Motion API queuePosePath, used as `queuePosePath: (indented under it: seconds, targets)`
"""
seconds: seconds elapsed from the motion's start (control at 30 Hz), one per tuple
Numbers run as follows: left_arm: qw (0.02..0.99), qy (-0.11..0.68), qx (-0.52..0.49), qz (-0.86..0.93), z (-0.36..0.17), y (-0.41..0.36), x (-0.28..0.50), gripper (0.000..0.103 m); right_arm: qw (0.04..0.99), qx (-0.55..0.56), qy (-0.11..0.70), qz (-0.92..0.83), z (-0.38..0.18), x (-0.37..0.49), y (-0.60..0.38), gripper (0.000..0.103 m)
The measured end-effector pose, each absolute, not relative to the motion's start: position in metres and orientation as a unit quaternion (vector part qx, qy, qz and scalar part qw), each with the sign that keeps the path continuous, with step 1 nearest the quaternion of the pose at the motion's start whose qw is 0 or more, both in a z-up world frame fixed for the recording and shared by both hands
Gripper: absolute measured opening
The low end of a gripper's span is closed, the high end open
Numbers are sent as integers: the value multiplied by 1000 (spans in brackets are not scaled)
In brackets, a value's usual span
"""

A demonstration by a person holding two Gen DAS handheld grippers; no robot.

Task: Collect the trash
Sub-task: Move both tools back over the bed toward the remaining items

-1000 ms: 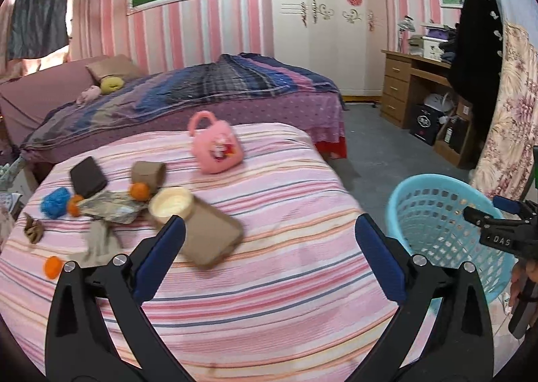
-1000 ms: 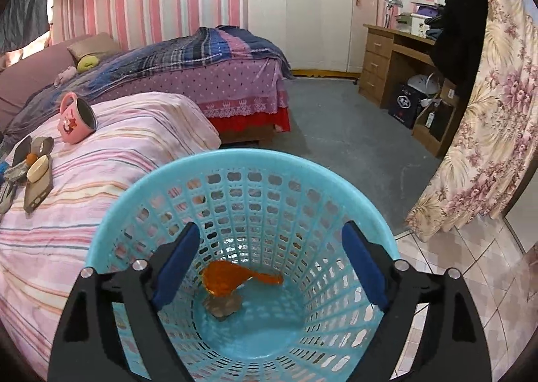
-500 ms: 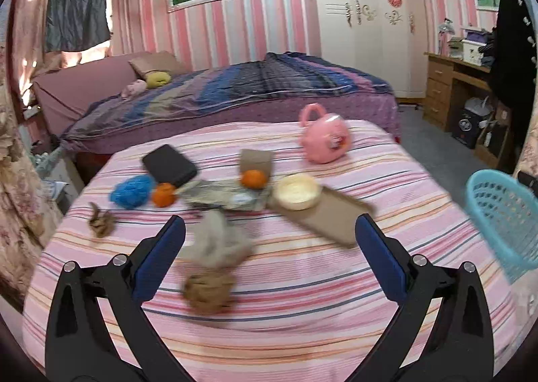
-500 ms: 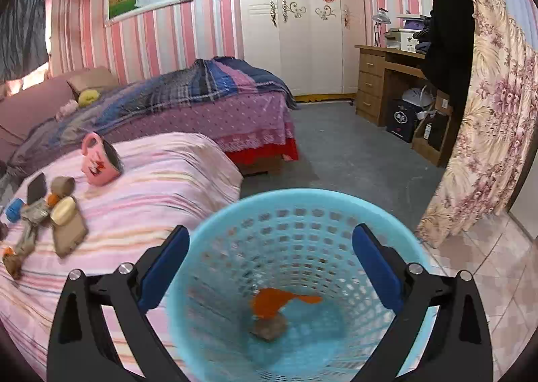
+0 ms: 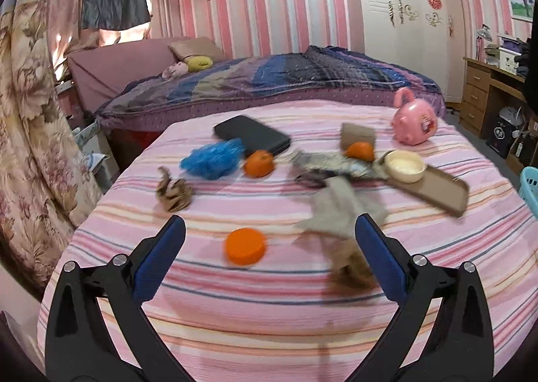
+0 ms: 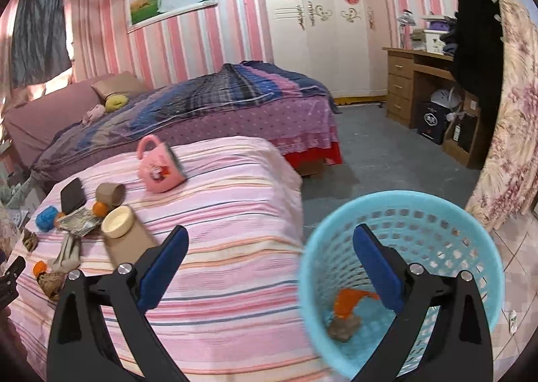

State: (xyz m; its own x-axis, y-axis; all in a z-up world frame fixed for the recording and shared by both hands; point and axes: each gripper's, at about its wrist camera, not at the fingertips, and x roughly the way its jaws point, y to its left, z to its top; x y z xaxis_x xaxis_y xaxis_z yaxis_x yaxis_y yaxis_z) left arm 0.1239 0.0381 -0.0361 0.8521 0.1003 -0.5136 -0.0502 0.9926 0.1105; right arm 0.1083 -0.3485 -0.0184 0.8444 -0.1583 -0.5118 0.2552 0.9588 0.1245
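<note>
Swinging away from the blue basket (image 6: 403,267), the right gripper (image 6: 269,267) has just spread its jaws and holds nothing; orange and brown scraps lie in the basket, so that drop looks done. The left gripper (image 5: 269,254) (also spread, empty) has come over the bed; an orange cap (image 5: 244,245) sits between its fingers, a crumpled brown wad (image 5: 349,267) beside the right finger.

No legible text anywhere.
</note>
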Motion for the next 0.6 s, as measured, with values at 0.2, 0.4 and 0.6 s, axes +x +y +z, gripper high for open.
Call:
queuePosePath:
  seconds: [0.2, 0.4, 0.6]
  targets:
    - [957, 282, 49, 45, -43, 69, 123, 98, 958, 74, 264, -88, -22, 122, -302, 96]
    - [951, 302, 38, 53, -52, 96, 133, 98, 959, 48, 272, -62, -26, 130, -255, 96]
    - [949, 308, 29, 66, -56, 112, 137, 98, 959, 30, 280, -29, -32, 136, -214, 96]
